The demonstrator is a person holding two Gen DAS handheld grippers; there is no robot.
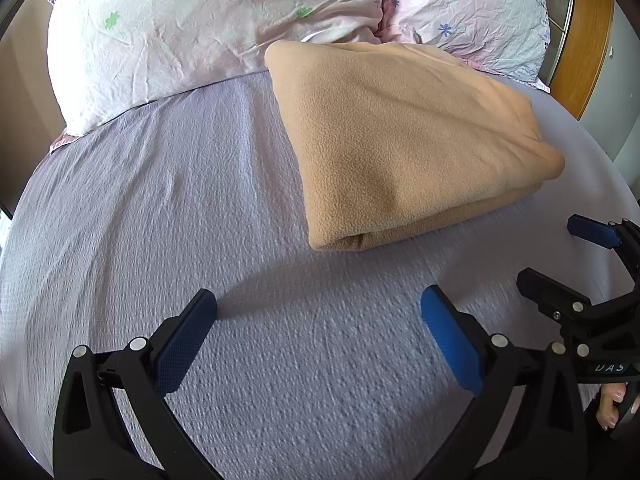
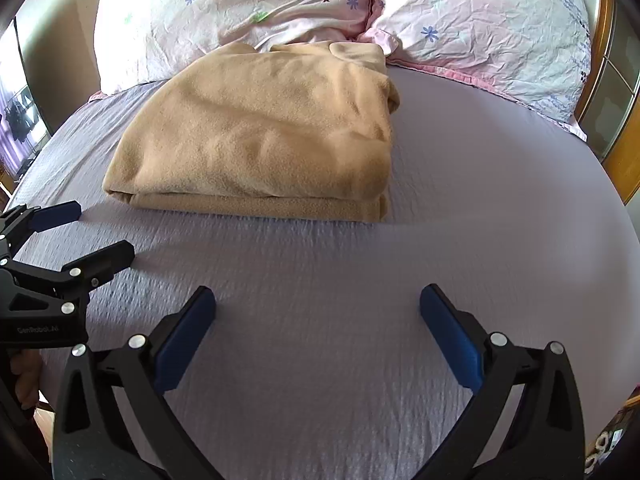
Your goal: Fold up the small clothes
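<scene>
Left wrist view shows the left gripper (image 1: pixel 318 320) with jaws spread wide and empty above the lavender bedsheet (image 1: pixel 160 220), the folded tan fleece garment (image 1: pixel 400 140) lying at about one o'clock, its far edge against the floral pillows (image 1: pixel 180 28). Right wrist view shows the right gripper (image 2: pixel 318 318) likewise spread and empty, the fleece at eleven o'clock.

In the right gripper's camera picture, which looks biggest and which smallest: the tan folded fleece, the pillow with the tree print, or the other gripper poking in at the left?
As they appear in that view:
1. Tan folded fleece
2. Tree-print pillow, close to the fleece and cut off by the frame, so unsure
3. Left gripper, smallest, only partly in view
</scene>
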